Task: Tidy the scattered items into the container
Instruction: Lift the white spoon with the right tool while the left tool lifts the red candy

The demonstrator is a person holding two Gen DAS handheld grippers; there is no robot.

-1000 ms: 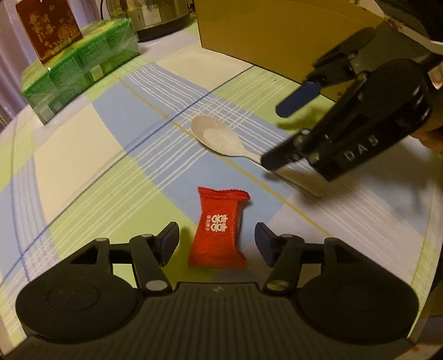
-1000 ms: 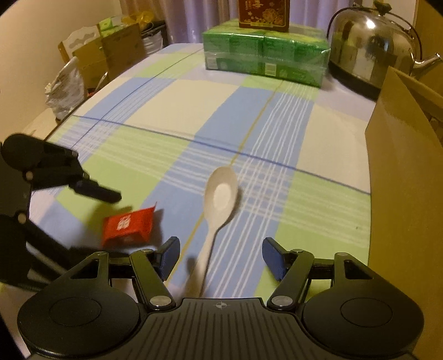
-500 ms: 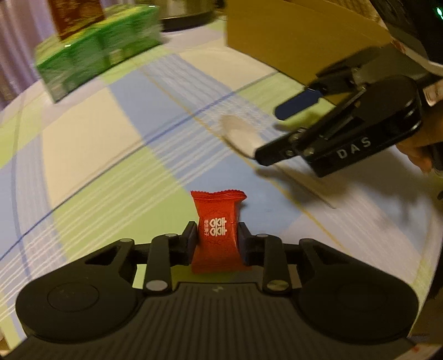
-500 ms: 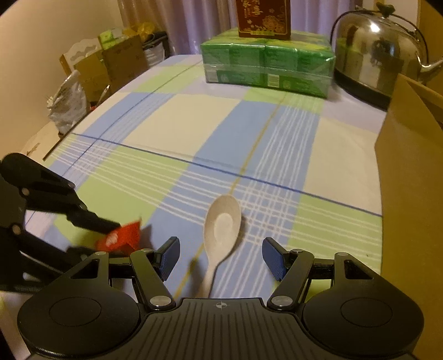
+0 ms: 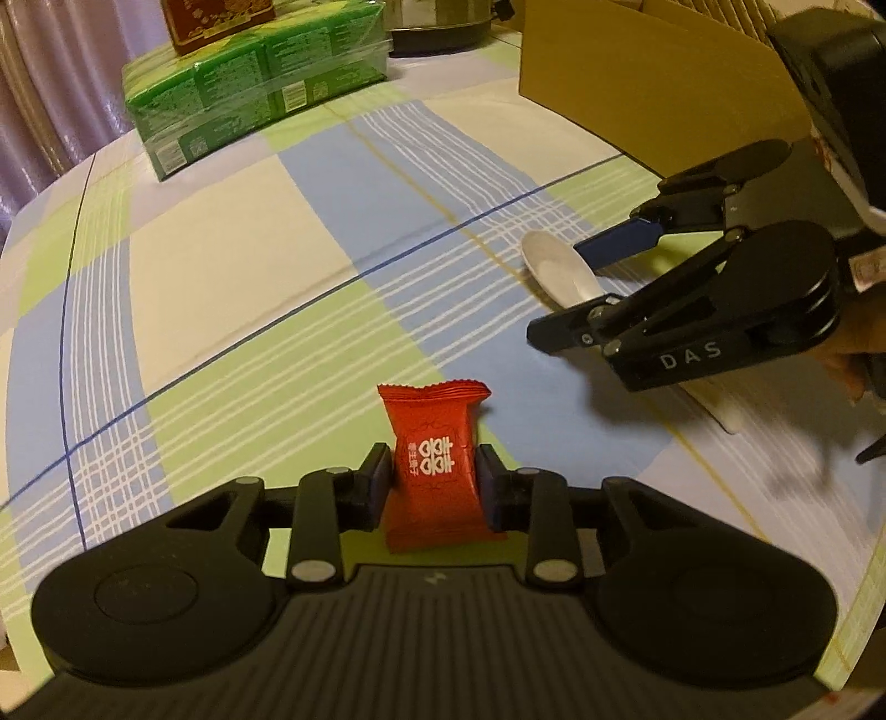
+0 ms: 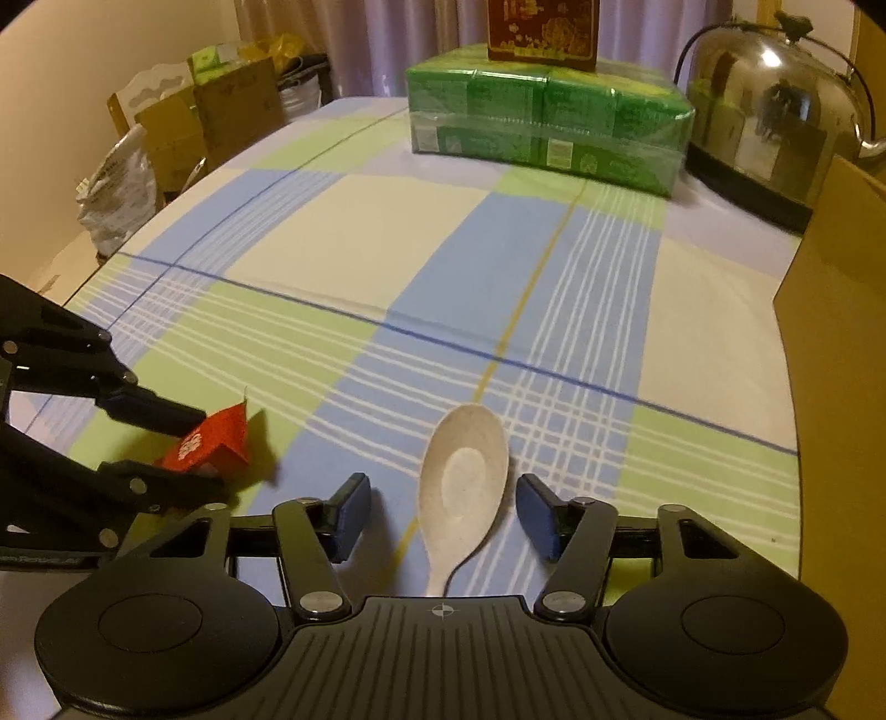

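Observation:
A red snack packet (image 5: 434, 471) with white characters stands pinched between the fingers of my left gripper (image 5: 433, 487), lifted a little off the checked tablecloth. The same red packet (image 6: 207, 446) shows at the left of the right wrist view, held by the left gripper (image 6: 183, 448). A white spoon (image 6: 462, 482) lies on the cloth, bowl pointing away, between the open fingers of my right gripper (image 6: 440, 512). In the left wrist view the right gripper (image 5: 581, 293) straddles the spoon (image 5: 559, 271). The brown cardboard box (image 5: 653, 83) stands behind it.
A green shrink-wrapped pack (image 6: 545, 119) with a dark red box (image 6: 542, 27) on top sits at the table's far end, beside a steel kettle (image 6: 775, 111). The cardboard box wall (image 6: 836, 343) rises at the right. Boxes and bags (image 6: 183, 133) stand beyond the table's left edge.
My left gripper shut on the red packet and raised it off the cloth. My right gripper moved forward along the spoon, so its fingers now flank the bowl.

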